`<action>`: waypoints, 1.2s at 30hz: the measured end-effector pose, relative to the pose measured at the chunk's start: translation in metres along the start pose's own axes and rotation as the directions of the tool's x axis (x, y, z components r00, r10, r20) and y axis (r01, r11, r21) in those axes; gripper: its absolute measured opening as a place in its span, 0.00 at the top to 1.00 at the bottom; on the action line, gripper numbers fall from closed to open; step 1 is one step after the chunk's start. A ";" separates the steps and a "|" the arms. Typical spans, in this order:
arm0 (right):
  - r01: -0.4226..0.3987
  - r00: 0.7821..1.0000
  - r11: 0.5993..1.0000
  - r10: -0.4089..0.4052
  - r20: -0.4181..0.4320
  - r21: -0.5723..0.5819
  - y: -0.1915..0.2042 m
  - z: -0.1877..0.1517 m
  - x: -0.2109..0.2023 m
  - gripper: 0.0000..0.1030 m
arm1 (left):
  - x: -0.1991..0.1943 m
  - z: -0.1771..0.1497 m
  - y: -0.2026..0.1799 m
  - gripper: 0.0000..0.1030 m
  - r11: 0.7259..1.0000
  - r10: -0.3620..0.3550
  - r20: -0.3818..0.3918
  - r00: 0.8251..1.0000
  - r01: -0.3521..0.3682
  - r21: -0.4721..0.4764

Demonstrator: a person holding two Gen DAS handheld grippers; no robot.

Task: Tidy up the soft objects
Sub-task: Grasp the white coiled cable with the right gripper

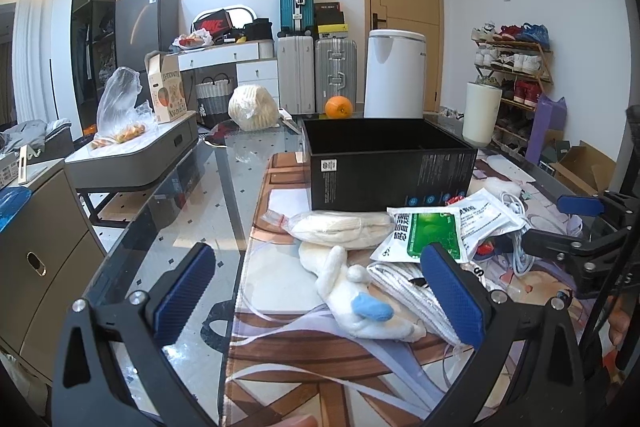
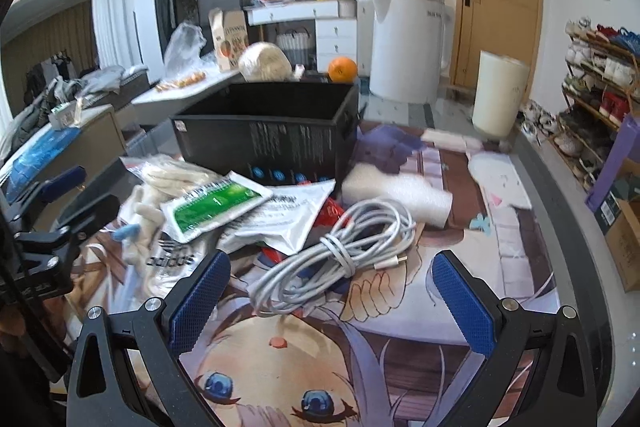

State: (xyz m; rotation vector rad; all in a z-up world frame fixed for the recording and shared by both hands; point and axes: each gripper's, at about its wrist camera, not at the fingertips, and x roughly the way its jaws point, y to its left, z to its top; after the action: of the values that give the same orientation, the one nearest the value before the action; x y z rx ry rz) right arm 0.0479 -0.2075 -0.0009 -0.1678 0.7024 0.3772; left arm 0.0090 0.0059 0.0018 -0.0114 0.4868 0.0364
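Note:
An open black box [image 1: 384, 163] stands on the printed mat; it also shows in the right wrist view [image 2: 272, 135]. In front of it lies a pile: a white plush toy with a blue patch [image 1: 360, 299], a bag of cream cloth [image 1: 340, 227], a green-and-white packet [image 1: 432, 231] [image 2: 212, 203], a white foil packet [image 2: 292, 215], a coiled white cable [image 2: 336, 251] and a white foam roll [image 2: 396, 191]. My left gripper [image 1: 320, 287] is open, its jaws on either side of the plush toy. My right gripper [image 2: 332, 291] is open just in front of the cable, holding nothing.
An orange [image 1: 338, 107], a bagged cream bundle [image 1: 253, 107], a white kettle [image 1: 394, 73] and a white cylinder [image 1: 480, 111] stand beyond the box. A glass table edge [image 1: 168, 227] runs at the left. A shoe rack [image 2: 596, 87] stands at the right.

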 end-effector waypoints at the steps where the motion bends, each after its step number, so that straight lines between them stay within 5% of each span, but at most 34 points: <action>1: 0.001 1.000 1.000 -0.001 -0.012 0.006 -0.001 0.000 0.003 0.00 | 0.000 -0.001 0.000 0.00 1.000 -0.005 -0.003 1.000 0.005 0.001; 18: 0.097 0.992 0.994 -0.092 -0.085 0.055 -0.040 -0.016 -0.001 0.00 | 0.004 -0.003 -0.004 0.00 1.000 -0.010 -0.026 1.000 0.010 0.019; 28: 0.091 0.983 0.986 -0.068 -0.169 0.137 -0.048 -0.005 0.029 0.01 | 0.005 -0.004 -0.004 0.00 1.000 -0.013 -0.031 0.999 0.014 0.020; 36: 0.071 0.982 0.991 -0.050 -0.183 0.110 -0.042 0.000 0.040 0.28 | 0.005 -0.004 -0.004 0.00 1.000 -0.018 -0.032 0.999 0.019 0.019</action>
State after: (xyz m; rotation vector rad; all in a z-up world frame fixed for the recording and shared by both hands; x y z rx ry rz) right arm 0.0924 -0.2347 -0.0268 -0.1137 0.8937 0.2637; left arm 0.0116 0.0022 -0.0040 0.0026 0.5191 0.0135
